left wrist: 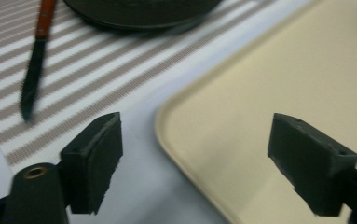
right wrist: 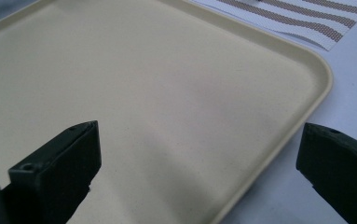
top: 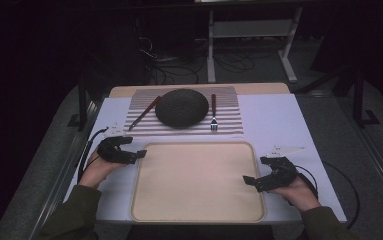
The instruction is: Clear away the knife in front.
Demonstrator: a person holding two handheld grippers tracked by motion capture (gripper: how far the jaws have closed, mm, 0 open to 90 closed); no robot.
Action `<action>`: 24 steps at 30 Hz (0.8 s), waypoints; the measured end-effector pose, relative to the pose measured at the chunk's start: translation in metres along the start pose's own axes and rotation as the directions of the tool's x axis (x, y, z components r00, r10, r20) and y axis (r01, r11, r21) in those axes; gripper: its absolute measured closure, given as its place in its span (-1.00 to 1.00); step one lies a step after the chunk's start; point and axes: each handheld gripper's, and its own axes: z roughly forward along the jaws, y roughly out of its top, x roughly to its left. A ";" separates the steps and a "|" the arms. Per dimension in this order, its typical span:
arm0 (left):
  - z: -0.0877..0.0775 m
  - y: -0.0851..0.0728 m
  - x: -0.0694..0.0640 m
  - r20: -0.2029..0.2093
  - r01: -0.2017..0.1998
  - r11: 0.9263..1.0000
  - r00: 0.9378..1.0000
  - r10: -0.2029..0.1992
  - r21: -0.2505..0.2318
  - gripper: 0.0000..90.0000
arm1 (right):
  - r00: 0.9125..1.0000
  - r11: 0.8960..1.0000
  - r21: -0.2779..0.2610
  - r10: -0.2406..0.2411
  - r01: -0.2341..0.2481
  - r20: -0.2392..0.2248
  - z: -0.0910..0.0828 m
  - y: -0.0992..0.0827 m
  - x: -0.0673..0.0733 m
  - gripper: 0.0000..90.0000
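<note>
**Both grippers idling at the tray, nothing in hand**

The beige tray (top: 197, 181) is lying bare in front of the person, and it is serving as the landmark here. The left gripper (top: 140, 154) is hovering just off the tray's far left corner with its jaws spread and nothing between them; the right gripper (top: 249, 180) is sitting at the tray's right edge, jaws likewise spread wide and empty.

Beyond the tray's far edge, a striped placemat (top: 229, 112) is carrying the table setting: a dark round plate (top: 181, 107) in the middle, a red-handled knife (top: 144, 113) to its left and a fork (top: 213, 113) to its right.

Judging by where the left gripper is pointing (its own view is looking past the tray corner towards the knife blade), the knife seems the likeliest next pick. To do that well, the person should be approaching low, with the jaws straddling the red handle across its width, not the thin blade, and closing squarely so it is not swivelling. The plate's rim is lying near the handle, so coming in from the outer side is looking safer.
</note>
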 end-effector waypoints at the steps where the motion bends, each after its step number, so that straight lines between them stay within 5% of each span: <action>1: -0.002 -0.003 -0.003 0.008 -0.002 1.000 1.000 0.002 -0.005 -0.66 | 1.000 1.000 0.000 -0.001 0.001 0.000 0.000 0.000 0.000 -1.00; 13: -0.012 -0.029 -0.026 0.034 -0.014 1.000 0.999 0.014 -0.011 -0.90 | 1.000 1.000 0.000 -0.004 0.004 -0.001 0.000 0.000 0.000 -1.00; 24: -0.010 -0.034 -0.030 0.062 -0.021 1.000 0.998 0.022 -0.005 -1.00 | 1.000 1.000 0.001 -0.008 0.008 -0.002 0.000 0.000 0.001 -1.00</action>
